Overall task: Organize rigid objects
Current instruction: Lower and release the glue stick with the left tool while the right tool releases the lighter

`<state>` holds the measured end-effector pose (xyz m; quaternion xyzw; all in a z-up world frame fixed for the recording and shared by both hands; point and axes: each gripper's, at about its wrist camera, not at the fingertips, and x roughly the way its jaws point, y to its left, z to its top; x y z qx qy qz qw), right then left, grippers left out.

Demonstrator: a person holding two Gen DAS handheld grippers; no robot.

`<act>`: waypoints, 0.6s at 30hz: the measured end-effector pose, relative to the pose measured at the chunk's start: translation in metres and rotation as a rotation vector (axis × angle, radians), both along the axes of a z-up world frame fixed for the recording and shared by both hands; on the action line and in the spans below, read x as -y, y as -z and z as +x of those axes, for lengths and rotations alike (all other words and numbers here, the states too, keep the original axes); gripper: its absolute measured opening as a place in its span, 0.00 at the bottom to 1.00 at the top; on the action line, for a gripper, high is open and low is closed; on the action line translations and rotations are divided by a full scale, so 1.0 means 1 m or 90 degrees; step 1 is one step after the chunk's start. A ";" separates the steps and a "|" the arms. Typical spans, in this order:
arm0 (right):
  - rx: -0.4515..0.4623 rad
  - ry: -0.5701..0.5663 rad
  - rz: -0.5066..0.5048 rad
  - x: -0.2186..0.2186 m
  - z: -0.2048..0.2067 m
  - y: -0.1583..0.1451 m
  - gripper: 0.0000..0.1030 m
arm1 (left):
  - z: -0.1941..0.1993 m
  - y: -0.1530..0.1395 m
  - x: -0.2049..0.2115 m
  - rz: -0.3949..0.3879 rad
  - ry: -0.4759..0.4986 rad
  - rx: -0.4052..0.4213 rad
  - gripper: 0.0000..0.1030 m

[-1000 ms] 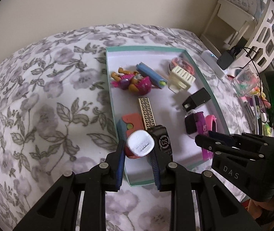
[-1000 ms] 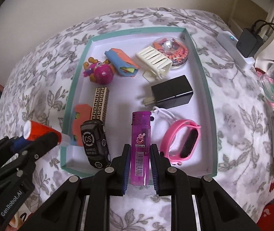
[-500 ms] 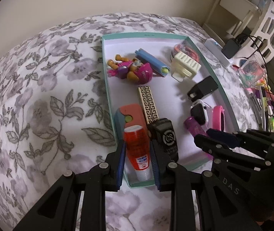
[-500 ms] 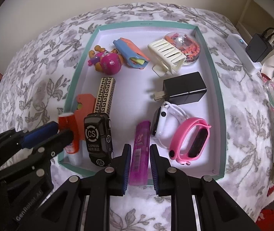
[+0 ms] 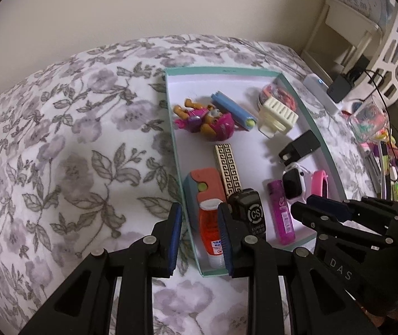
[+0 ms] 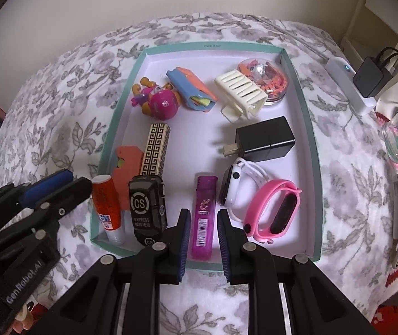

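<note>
At the near edge of the teal-rimmed box (image 6: 314, 150), the right gripper (image 6: 204, 237) stands with its jaws apart around the purple lighter (image 6: 204, 215), which lies flat on the box floor, pads off it. The left gripper (image 5: 199, 234) likewise stands loose around the orange glue stick (image 5: 211, 230) lying in the near left corner beside the black toy truck (image 6: 148, 206). Farther back lie two watches, a black charger (image 6: 263, 139), a patterned box, a cream clip and a pink toy figure (image 6: 157, 101).

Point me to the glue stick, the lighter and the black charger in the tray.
glue stick (image 6: 106, 199), right wrist view, orange body
lighter (image 6: 204, 217), right wrist view, purple body near its label
black charger (image 6: 266, 138), right wrist view, top face
</note>
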<state>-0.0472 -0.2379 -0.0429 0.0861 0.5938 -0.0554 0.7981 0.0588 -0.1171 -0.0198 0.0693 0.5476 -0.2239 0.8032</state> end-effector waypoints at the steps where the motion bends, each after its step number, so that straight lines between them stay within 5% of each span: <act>1: 0.001 0.000 -0.001 0.000 0.000 0.000 0.21 | 0.001 -0.001 -0.002 -0.001 -0.009 0.002 0.28; 8: 0.000 0.004 -0.004 0.001 0.000 0.002 0.23 | 0.011 0.004 -0.021 0.016 -0.073 0.004 0.48; 18: 0.004 0.011 -0.019 0.002 0.001 0.005 0.58 | 0.020 0.018 -0.045 0.048 -0.137 0.002 0.77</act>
